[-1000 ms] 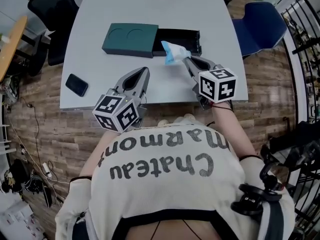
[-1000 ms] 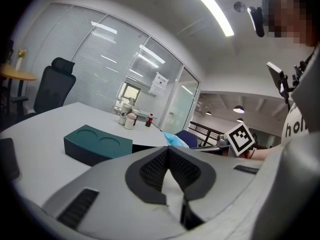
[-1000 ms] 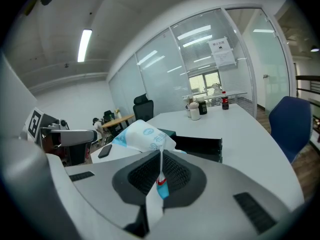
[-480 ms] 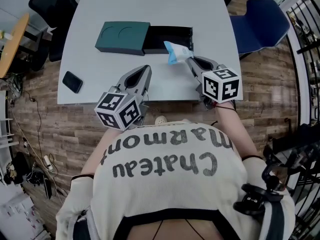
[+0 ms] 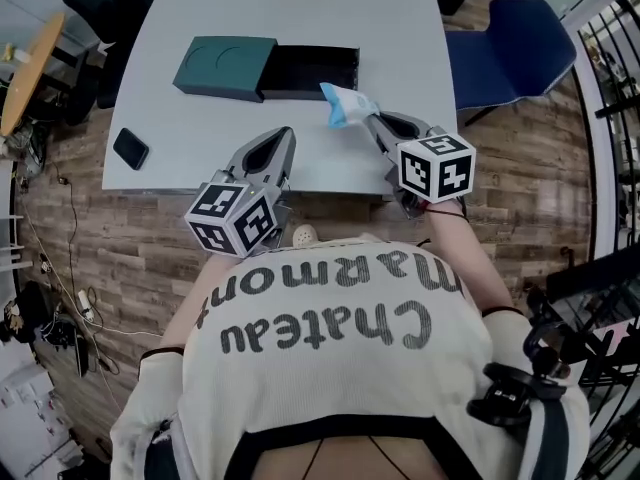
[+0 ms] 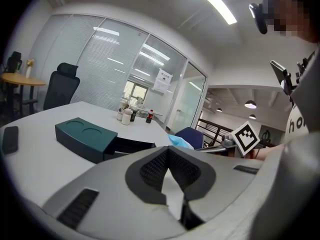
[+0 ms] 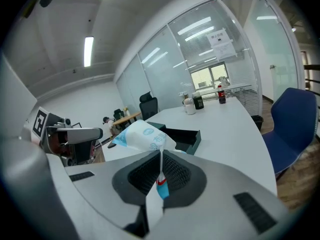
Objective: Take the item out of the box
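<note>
In the head view, the box [image 5: 262, 66] is seen slid open on the table [image 5: 400, 28], its black tray [image 5: 310, 71] apparently empty. The blue-and-white packet [image 5: 345, 105] is held clear of it, near the table's front edge, by the right gripper [image 5: 372, 120], so the removal is judged essentially done.

In the left gripper view, the left gripper [image 6: 169, 154] is seen pressed together on nothing, idle.

In the right gripper view, the packet's thin edge is pinched between almost-closed pads [image 7: 172, 171].
</note>
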### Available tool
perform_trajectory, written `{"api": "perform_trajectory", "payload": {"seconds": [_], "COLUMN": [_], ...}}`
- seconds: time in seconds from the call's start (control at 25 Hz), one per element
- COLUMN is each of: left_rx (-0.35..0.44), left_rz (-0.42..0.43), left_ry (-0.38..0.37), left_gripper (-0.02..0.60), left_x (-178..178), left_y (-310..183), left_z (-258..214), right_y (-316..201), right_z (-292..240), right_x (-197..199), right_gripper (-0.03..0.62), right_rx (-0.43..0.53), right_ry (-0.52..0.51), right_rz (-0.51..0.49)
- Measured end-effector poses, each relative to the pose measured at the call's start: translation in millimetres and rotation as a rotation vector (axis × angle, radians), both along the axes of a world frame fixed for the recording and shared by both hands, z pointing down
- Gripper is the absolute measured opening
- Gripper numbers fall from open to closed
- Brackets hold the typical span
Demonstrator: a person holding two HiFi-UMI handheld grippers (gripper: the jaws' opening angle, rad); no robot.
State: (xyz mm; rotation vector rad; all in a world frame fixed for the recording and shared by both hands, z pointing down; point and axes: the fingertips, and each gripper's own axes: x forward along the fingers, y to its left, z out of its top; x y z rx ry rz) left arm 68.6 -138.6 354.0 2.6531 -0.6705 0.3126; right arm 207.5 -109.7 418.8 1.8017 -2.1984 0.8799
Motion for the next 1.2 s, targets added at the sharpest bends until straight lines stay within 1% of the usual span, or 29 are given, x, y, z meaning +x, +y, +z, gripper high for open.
{"api": "perform_trajectory", "payload": {"seconds": [0.16, 0.48, 0.72, 0.96, 1.2], "left_rx": [0.015, 0.032, 0.02, 0.009, 0.011], "left_rz": [-0.044, -0.151, -0.212, -0.245, -0.241], "left_ry": [0.005, 0.011, 0.013, 0.005, 0.015], "left_gripper": [-0.003, -0.003, -0.003, -0.003, -0.003], "left_x": [3.9, 0.4, -8.1, -18.4, -14.8], "left_y": [16.3, 48.6, 74.9, 88.8, 96.3], "left_z": [-0.9, -0.5, 8.0, 19.1, 17.6], "right_y": [7.4, 24.9, 39.9, 47.9, 55.2], "right_z": [4.0, 9.4, 13.4, 19.9, 19.9], "right_x": [2.6, 5.4, -3.7, -11.2, -9.4], "right_gripper": [0.012, 0.012, 0.011, 0.011, 0.011], "right_rx": [0.001, 0.006, 0.006, 0.006, 0.005], "right_ry": [-0.012, 0.002, 0.012, 0.016, 0.021], "right_rz": [-0.048, -0.144, -0.211, -0.242, -0.248]}}
